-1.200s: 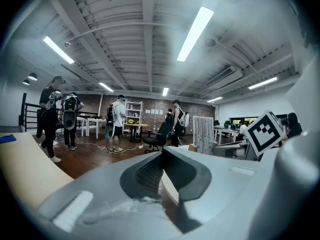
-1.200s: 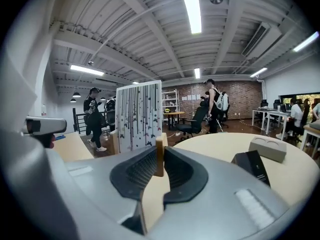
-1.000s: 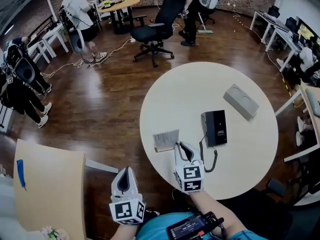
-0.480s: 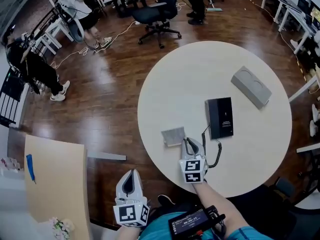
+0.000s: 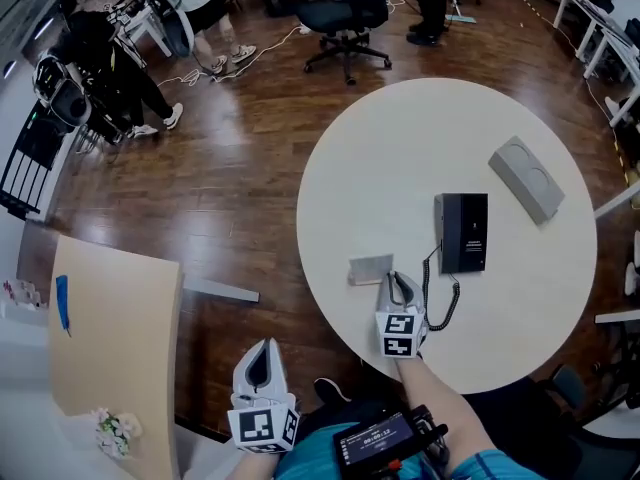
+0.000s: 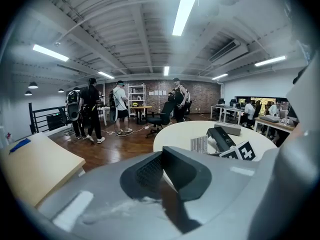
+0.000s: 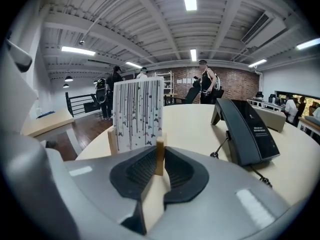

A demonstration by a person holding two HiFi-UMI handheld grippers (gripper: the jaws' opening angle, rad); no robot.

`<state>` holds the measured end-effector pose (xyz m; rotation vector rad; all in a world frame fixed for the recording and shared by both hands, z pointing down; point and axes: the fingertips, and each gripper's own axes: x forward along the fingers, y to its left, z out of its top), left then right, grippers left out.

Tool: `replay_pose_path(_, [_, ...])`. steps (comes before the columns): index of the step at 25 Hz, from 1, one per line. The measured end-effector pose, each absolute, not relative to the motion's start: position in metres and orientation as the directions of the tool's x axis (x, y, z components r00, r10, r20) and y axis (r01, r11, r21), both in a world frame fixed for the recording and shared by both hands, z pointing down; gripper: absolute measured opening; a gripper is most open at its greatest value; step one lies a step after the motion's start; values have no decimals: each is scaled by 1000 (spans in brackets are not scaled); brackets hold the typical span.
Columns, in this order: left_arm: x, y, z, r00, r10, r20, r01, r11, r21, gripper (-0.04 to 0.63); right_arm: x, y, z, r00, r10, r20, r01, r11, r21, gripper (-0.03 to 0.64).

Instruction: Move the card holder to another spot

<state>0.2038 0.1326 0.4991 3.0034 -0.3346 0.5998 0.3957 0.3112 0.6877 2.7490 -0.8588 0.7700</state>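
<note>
The card holder [image 5: 370, 268] is a low wooden base with an upright striped card [image 7: 137, 114], standing near the front left rim of the round white table [image 5: 400, 138]. My right gripper [image 5: 393, 280] comes at it from the near side. Its jaws [image 7: 159, 159] are shut on the base's wooden end piece and have just been opening slightly, with the wood still between the pads. My left gripper [image 5: 262, 348] hangs off the table over the floor at lower left. Those jaws [image 6: 161, 159] are shut with nothing in them.
A black desk phone [image 5: 463, 232] with a coiled cord lies just right of the holder. A grey box [image 5: 527, 179] lies farther back right. A beige tabletop [image 5: 110, 338] stands at the left. An office chair [image 5: 350, 13] and several people are across the wooden floor.
The right gripper has come down with the card holder, which looked raised before and now stands low on the table. The left gripper has sunk a little.
</note>
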Motion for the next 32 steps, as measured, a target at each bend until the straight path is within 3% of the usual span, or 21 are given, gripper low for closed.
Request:
replay_pose_path(6, [203, 133, 489, 929, -158, 334, -189, -980, 63, 15, 380, 329, 665, 702, -452, 550, -545, -838, 6, 81])
replay_pose_path(11, [196, 127, 477, 959, -99, 267, -132, -985, 109, 14, 351, 339, 607, 745, -420, 518, -500, -866, 17, -9])
replay_pose_path(25, [121, 102, 476, 981, -12, 191, -41, -988, 151, 14, 212, 295, 502, 776, -503, 382, -557, -830, 39, -9])
replay_pose_path(32, [96, 117, 470, 985, -22, 171, -46, -989, 138, 14, 168, 284, 505, 723, -576, 381, -632, -774, 29, -9])
